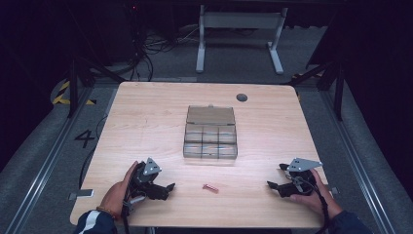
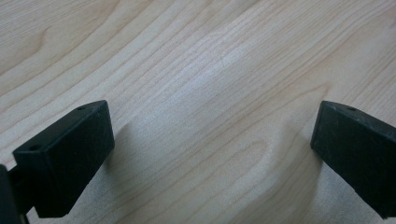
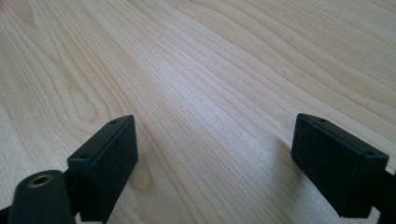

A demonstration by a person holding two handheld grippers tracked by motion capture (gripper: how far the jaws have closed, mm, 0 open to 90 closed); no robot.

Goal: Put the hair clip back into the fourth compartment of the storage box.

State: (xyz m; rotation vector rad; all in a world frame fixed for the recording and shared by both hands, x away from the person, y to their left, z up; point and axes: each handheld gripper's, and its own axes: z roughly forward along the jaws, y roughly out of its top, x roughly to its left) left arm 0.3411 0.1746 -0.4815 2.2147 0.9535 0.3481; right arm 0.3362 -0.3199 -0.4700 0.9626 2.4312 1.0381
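Note:
A clear plastic compartment box (image 1: 210, 139) with its lid laid back sits mid-table. A small pink-red piece (image 1: 210, 187) lies on the wood near the front edge, between the two hands. My left gripper (image 1: 163, 190) rests low at the front left, jaws wide apart over bare wood, pointing toward the piece. At the front right my right gripper (image 1: 276, 176) also stands open, nothing between its jaws. In the left gripper view the gripper (image 2: 212, 140) frames bare table; in the right gripper view the gripper (image 3: 215, 154) does the same.
The light wooden table (image 1: 146, 122) has a round grey cable port (image 1: 241, 97) at the back right. Beyond it stand a white desk frame (image 1: 238, 34) and cables on grey carpet. Dark drapes flank both sides.

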